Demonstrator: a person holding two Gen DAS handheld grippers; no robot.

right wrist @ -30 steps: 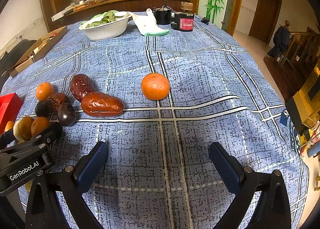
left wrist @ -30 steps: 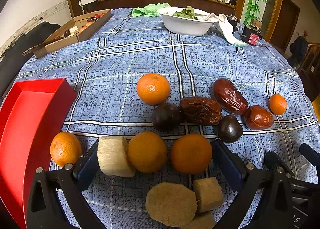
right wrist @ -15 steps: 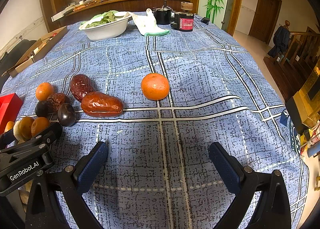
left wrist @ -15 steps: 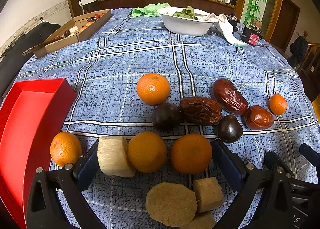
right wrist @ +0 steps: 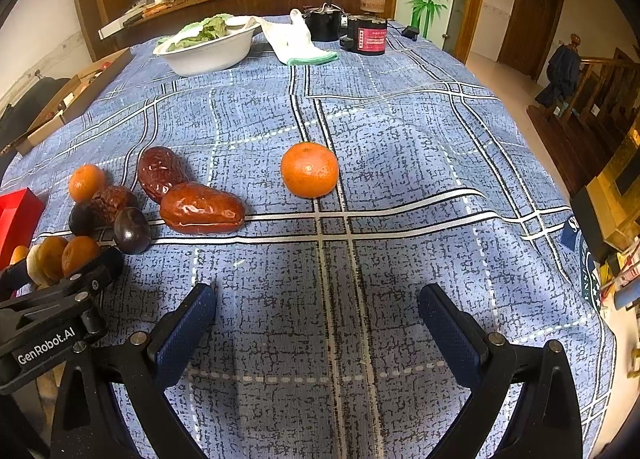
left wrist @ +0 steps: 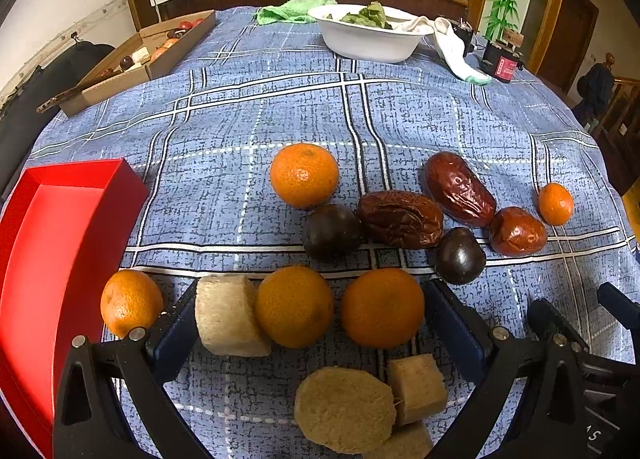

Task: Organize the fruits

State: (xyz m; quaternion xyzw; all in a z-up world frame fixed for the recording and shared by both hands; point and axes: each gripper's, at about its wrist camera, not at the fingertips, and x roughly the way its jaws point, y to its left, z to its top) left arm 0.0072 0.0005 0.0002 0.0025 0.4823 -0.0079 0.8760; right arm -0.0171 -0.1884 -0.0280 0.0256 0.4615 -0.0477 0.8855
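**Left wrist view: nothing has shifted, and the sorting has not begun**

Left wrist view first, nearest things first. The left gripper [left wrist: 310, 319] hangs low over the bench [left wrist: 280, 119] with its fingers [left wrist: 452, 323] spread wide, gripping nothing. Between them lie a pale cut chunk [left wrist: 228, 315] and two oranges [left wrist: 294, 305], side by side and touching; closer to the camera sit three tan cut pieces [left wrist: 344, 407]. Just outside the left finger rests another orange [left wrist: 130, 301], right beside the red tray [left wrist: 48, 251], which looks empty as far as its visible part shows.

Compared with the frames from a second ago and half a second ago, every fruit and both grippers sit in the same places. The pause suggests the person is lining up a grasp, probably on one of the fruits bracketed by the left fingers, but that is a guess.

Farther out lie a lone orange [left wrist: 304, 175], two dark plums [left wrist: 332, 231], three wrinkled red dates [left wrist: 400, 219] and a small orange [left wrist: 555, 203].

In the right wrist view, the right gripper [right wrist: 316, 319] is likewise wide open and empty above bare cloth, with a single orange [right wrist: 309, 169] ahead of it, well apart.

At the far end stands a white bowl [left wrist: 368, 43] of greens.
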